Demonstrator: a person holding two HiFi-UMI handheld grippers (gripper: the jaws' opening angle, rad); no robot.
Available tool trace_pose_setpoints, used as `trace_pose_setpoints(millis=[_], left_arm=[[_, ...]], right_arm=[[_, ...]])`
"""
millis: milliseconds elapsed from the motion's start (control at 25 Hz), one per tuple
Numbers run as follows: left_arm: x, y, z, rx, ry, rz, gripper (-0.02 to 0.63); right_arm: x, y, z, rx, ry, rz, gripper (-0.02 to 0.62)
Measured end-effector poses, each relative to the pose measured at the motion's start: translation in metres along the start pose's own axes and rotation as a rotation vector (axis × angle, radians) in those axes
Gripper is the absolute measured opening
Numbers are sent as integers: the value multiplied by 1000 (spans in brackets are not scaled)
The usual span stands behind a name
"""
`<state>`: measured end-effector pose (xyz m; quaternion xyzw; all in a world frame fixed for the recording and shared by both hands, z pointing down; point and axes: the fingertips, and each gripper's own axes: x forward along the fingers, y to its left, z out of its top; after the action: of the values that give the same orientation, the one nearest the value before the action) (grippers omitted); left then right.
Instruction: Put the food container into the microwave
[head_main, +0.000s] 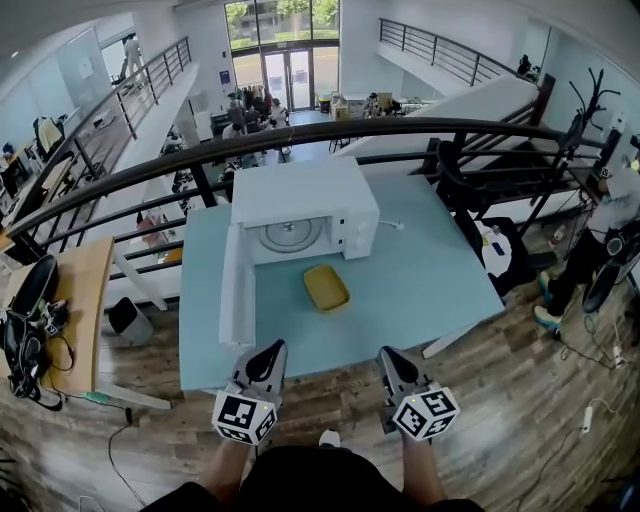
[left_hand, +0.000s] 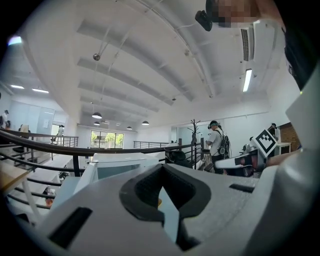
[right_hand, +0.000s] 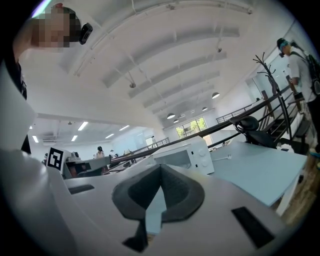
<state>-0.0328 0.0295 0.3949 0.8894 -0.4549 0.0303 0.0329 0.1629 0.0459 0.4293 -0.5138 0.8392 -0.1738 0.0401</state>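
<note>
The yellow food container (head_main: 326, 287) lies on the light blue table (head_main: 440, 280), just in front of the white microwave (head_main: 305, 210). The microwave's door (head_main: 237, 290) hangs open to the left, showing the turntable inside. My left gripper (head_main: 268, 352) and right gripper (head_main: 391, 357) hover side by side over the table's near edge, both shut and empty, pointing toward the microwave. In the left gripper view the jaws meet at the tips (left_hand: 161, 170), with the microwave (left_hand: 120, 165) beyond. The right gripper view shows closed jaws (right_hand: 160, 167) and the microwave (right_hand: 187, 155) to the right.
A black railing (head_main: 400, 130) runs behind the table over a drop to the floor below. A wooden desk (head_main: 75, 300) with a black bag stands at the left. A person (head_main: 600, 240) and a coat rack (head_main: 585, 110) are at the right. A white cable (head_main: 392, 225) lies beside the microwave.
</note>
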Motion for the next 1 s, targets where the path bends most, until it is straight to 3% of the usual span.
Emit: trace_pose_setpoints(millis=[480, 1000], left_arm=[[20, 2, -13, -50, 11, 3, 3], [100, 26, -35, -97, 38, -43, 3]], right_arm=[[31, -14, -13, 159, 3, 74, 6], [117, -39, -27, 259, 54, 59, 6]])
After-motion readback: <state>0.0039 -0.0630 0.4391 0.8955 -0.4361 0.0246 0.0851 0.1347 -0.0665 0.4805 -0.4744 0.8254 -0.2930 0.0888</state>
